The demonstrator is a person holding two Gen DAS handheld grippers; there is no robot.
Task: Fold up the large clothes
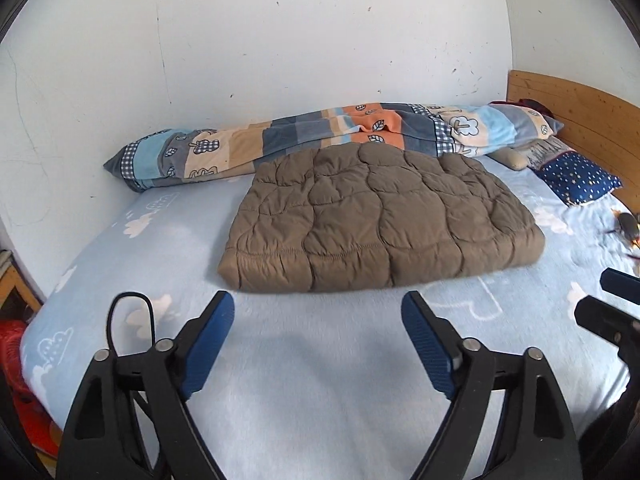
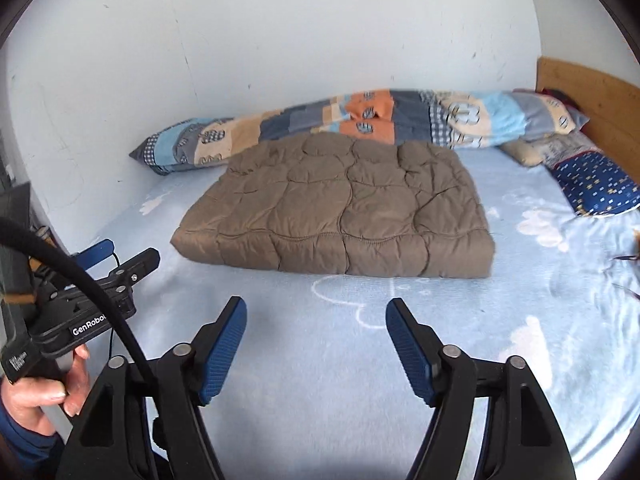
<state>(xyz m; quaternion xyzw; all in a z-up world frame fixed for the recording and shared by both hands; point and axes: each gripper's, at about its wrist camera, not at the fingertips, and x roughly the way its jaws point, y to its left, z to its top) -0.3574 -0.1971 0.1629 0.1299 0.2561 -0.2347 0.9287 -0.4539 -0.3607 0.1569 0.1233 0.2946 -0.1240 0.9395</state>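
Both the left gripper (image 1: 318, 336) and right gripper (image 2: 316, 338) are held wide open and empty; the folded brown quilted padded garment (image 1: 376, 216) should be left undisturbed on the bed (image 1: 320, 380).

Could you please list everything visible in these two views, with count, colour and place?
Quilted garment: one, brown, folded, middle of the bed.
Blanket: one, patchwork blue, orange and beige, bunched along the wall.
Pillow: one, navy with dots, by the headboard.
Bed sheet: one, light blue with white clouds.
Headboard: one, wooden, right.
Wall: white, behind the bed.
Left gripper: black, blue pads, open, empty.
Right gripper: same, open, empty.
Hand: one, holding the left gripper's handle.
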